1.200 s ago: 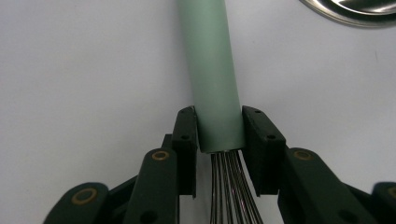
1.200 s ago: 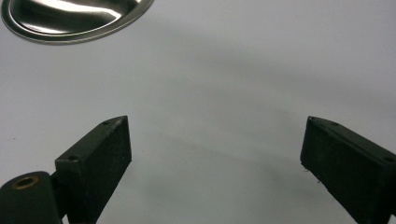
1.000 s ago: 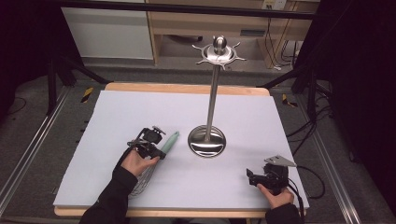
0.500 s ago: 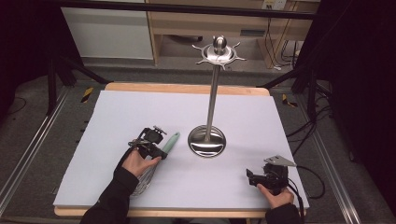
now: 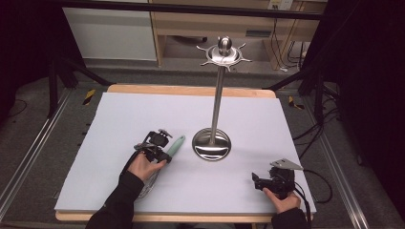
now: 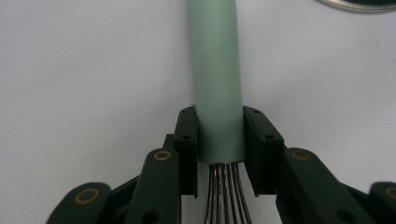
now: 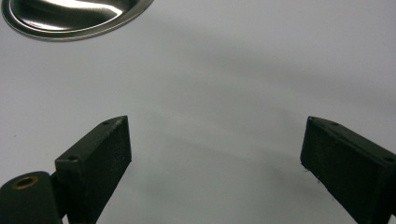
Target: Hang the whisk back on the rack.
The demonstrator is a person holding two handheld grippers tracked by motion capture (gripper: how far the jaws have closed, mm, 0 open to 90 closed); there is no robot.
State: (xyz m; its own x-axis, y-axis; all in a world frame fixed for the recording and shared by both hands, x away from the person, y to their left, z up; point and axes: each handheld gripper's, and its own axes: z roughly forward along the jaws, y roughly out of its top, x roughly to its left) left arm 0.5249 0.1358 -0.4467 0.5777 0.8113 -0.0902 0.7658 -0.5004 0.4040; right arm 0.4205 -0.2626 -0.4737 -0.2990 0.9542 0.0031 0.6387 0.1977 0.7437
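A whisk lies on the white table cover left of centre, its pale green handle pointing to the stand and its wires toward the person. My left gripper sits over the handle's near end. In the left gripper view the jaws have just been closing and now press both sides of the green handle just above the wires. My right gripper rests near the front right of the table. Its jaws stand wide apart with bare cover between them.
A tall metal stand rises mid-table from a round dished base, topped by a ring of hooks. That base's rim shows in the right gripper view and the left gripper view. Cables trail off the table's right side.
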